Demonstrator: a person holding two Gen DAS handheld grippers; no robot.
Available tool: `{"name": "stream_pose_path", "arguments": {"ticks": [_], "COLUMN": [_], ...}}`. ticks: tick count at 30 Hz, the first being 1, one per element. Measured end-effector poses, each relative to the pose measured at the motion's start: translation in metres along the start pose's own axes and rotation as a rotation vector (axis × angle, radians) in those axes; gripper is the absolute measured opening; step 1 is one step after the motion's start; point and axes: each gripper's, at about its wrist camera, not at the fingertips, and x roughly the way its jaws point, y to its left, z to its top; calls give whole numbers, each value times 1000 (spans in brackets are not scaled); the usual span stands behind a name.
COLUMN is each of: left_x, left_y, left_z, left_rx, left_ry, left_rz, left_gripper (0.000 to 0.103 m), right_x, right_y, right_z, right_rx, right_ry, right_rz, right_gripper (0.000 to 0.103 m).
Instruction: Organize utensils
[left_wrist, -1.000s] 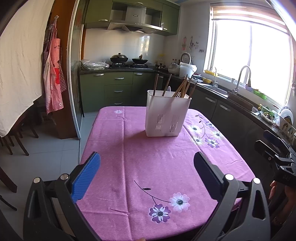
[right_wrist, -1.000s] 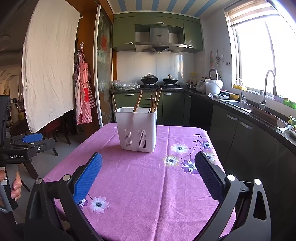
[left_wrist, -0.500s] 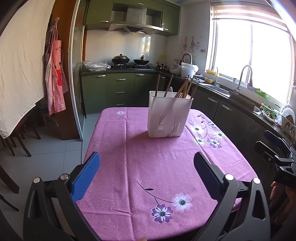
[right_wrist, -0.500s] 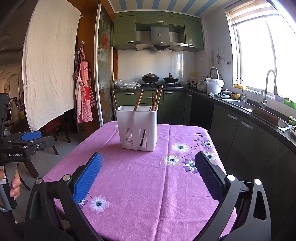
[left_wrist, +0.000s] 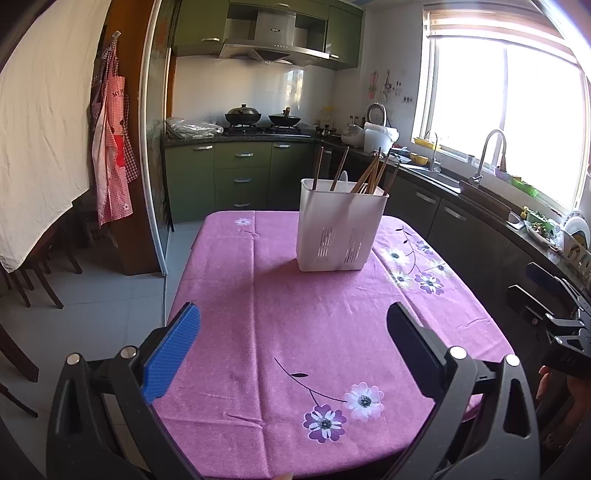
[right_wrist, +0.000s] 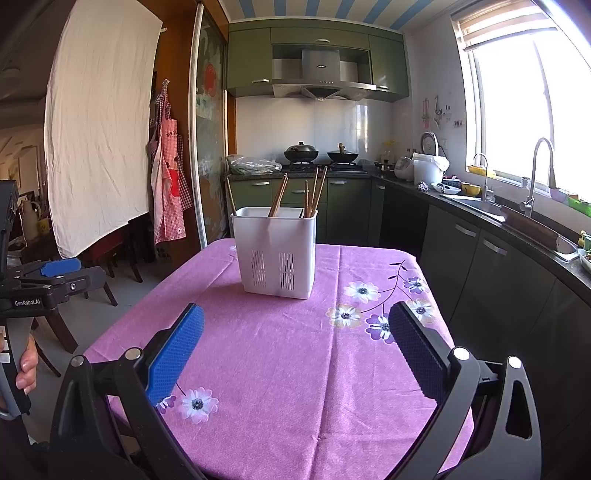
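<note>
Toward the far edge of the desk (left_wrist: 317, 332), on the pink flowered cloth: white caddy (left_wrist: 340, 229), upright, slotted low on its near wall, probably for draining. Chopsticks (left_wrist: 371, 175) standing in it, leaning at mixed angles, tips down, handles up for easy picking. Something pale among them, perhaps a spoon; too small to tell. No loose utensils anywhere on the cloth.

Left tongs (left_wrist: 293, 345) over the near edge, spread wide, holding nothing, aimed along the desk at the caddy. Right tongs (right_wrist: 295, 343) likewise spread and empty, near the near right corner, also facing the caddy (right_wrist: 275, 253) and chopsticks (right_wrist: 314, 192). Both well apart from it. Each tool visible at the margin of the other's view, gripped by a hand.

Judging by the bare cloth and filled caddy, sorting either finished or not begun; cannot tell which. Wide spread suited to a ready pose. If regrouping sticks by compartment comes next: thin, smooth, apt to slip or pull neighbours along.
</note>
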Motion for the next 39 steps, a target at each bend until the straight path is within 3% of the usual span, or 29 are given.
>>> {"name": "stream_pose_path", "arguments": {"ticks": [34, 39], "left_x": [10, 13], "left_y": [-7, -9], "left_z": [3, 2], "left_rx": [14, 18], "left_ry": [23, 26], "left_rz": [31, -13], "left_gripper": [96, 96], "right_x": [10, 12], "right_y": [-2, -2], "right_z": [-5, -8], "right_rx": [-4, -6], "right_ry": [22, 29], "right_rz": [2, 4], "right_gripper": [99, 99]}}
